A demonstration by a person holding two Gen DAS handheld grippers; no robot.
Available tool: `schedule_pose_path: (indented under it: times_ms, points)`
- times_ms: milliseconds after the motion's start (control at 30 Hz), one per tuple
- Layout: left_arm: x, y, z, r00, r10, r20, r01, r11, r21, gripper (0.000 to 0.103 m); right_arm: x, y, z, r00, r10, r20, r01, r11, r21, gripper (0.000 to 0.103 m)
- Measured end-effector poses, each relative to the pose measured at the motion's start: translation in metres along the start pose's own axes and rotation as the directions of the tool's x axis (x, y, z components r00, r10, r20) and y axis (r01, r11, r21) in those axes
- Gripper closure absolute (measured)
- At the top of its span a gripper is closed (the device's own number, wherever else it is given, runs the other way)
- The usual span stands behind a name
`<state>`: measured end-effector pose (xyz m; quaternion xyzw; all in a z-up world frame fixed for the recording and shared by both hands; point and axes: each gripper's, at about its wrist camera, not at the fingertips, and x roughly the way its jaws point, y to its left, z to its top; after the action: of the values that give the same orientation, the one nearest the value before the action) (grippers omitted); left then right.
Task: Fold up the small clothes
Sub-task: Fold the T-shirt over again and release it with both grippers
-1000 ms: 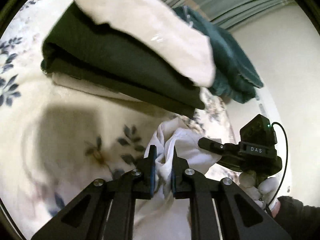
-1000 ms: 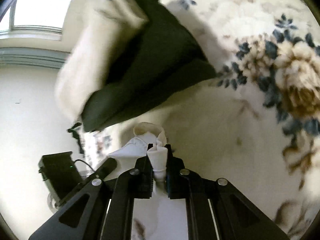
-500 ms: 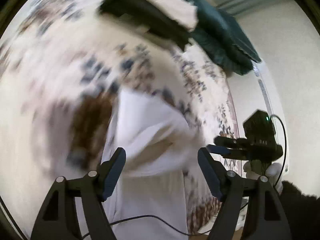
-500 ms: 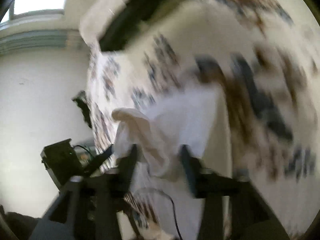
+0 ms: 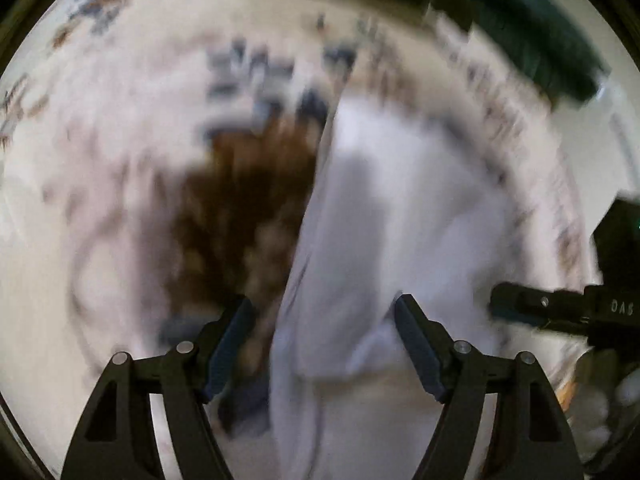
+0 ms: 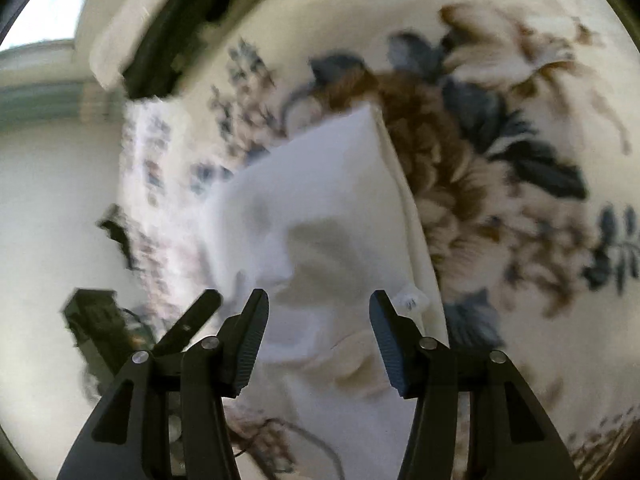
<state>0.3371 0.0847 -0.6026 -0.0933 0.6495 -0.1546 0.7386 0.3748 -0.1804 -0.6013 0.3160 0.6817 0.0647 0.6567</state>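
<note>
Both tools, left (image 5: 322,338) and right (image 6: 318,330), gape released above white garment (image 6: 320,208) on floral bedspread (image 6: 520,128).

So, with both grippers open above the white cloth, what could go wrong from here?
1. The white garment lies loose and wrinkled on the floral bedspread; closing the right gripper on it may bunch the fold.
2. The left gripper view is motion-blurred, so a hurried grab could also pinch the bedspread.
3. A small tag near the right fingers might snag.

One white garment (image 6: 320,208), one dark folded stack (image 6: 176,28), two claws (image 6: 318,332).
</note>
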Motion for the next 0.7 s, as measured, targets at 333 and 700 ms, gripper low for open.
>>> schedule_pose_path:
  times_ms: [333,700]
  points:
    - [-0.056,0.025,-0.035,0.989,-0.124,0.077,0.135,0.976,-0.171,0.03,-0.031,-0.039,-0.042,1.0,-0.012,0.021,0.008,0.987,0.158,0.049]
    - [-0.029,0.034,-0.008,0.973,-0.198,0.12,0.221,0.946,-0.237,0.095,-0.004,-0.048,-0.046,0.997,-0.074,0.038,0.062,0.966,0.252,0.095]
